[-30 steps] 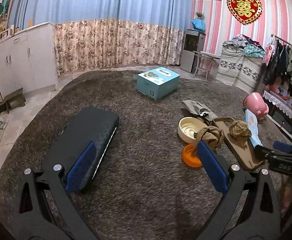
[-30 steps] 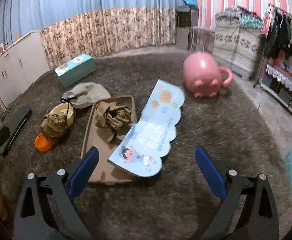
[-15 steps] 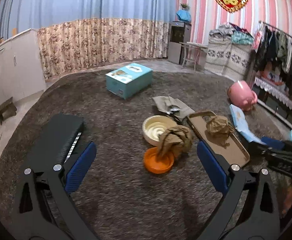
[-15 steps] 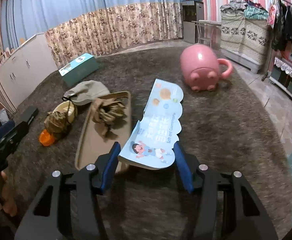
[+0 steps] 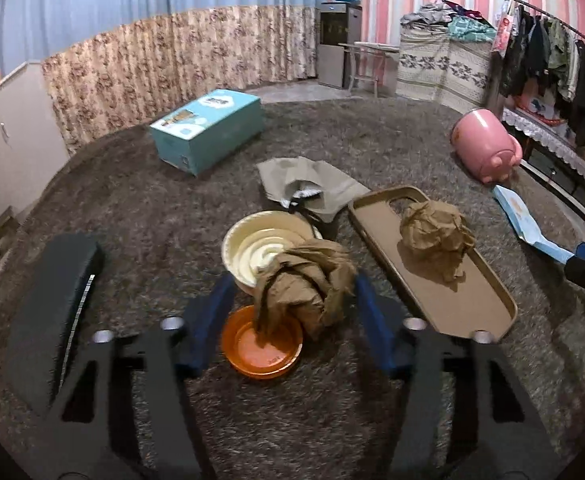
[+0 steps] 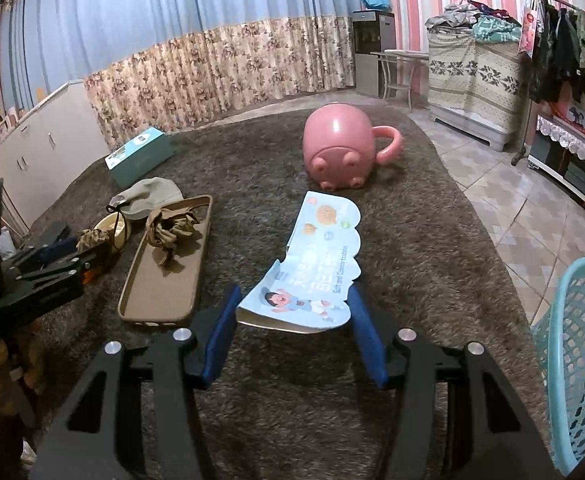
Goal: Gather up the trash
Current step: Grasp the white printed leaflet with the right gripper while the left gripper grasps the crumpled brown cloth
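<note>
Two claws working the carpet: left claw sits narrowed around the crumpled brown paper wad over an orange dish, pads not clearly touching. Right claw pinches the blue picture booklet by its near end.

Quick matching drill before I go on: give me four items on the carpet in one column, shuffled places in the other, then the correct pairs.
1. crumpled paper wad
2. second paper wad
3. blue leaflet
4. pink pig mug

A. on the brown tray
B. between the right hand-held gripper fingers
C. tipped over beyond the leaflet
D. over the orange dish, between the left hand-held gripper fingers

Pairs: 1-D, 2-A, 3-B, 4-C
</note>
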Demonstrator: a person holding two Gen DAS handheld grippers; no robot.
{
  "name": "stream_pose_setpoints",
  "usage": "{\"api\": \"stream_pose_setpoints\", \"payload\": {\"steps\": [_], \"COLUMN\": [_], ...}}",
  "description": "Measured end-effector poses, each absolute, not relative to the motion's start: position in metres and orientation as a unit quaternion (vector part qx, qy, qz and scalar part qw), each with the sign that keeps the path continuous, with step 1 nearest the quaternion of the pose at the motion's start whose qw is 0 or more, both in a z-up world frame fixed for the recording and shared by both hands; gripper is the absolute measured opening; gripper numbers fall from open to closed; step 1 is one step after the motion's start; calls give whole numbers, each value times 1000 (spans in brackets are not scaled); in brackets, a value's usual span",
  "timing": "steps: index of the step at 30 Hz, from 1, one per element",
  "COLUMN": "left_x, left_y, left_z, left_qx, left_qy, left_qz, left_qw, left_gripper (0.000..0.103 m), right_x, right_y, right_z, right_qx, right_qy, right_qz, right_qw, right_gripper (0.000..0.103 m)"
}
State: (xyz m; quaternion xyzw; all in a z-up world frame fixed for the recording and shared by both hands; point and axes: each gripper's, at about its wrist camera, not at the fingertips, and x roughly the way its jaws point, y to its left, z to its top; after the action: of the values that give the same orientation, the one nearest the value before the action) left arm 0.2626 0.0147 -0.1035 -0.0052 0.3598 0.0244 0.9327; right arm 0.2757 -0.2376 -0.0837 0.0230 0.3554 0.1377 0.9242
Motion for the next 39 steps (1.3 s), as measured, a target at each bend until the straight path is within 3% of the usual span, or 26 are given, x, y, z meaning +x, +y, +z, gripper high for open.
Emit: {"api": "stream_pose_setpoints", "payload": {"steps": [1, 5, 14, 39], "left_x": [262, 256, 224, 201], "left_y": [14, 10, -2, -125], "left_z": [-103, -101, -73, -37], "left_qx": [-5, 3, 6, -1], "left_qy": [357, 346, 293, 254], "left_qz": [20, 24, 16, -114], "left_qw": [934, 938, 956, 961], "left_gripper": [47, 44, 43, 43], "right_x": [275, 268, 244, 161], "right_y": [-237, -235, -257, -403], "right_z": [-84, -87, -79, -48], "right_qx": [21, 11, 13, 58], "right_qy": [355, 357, 346, 301], "right_qz": [139, 143, 139, -16], "right_qw": [924, 923, 928, 952], "right_gripper": [55, 55, 55, 55]}}
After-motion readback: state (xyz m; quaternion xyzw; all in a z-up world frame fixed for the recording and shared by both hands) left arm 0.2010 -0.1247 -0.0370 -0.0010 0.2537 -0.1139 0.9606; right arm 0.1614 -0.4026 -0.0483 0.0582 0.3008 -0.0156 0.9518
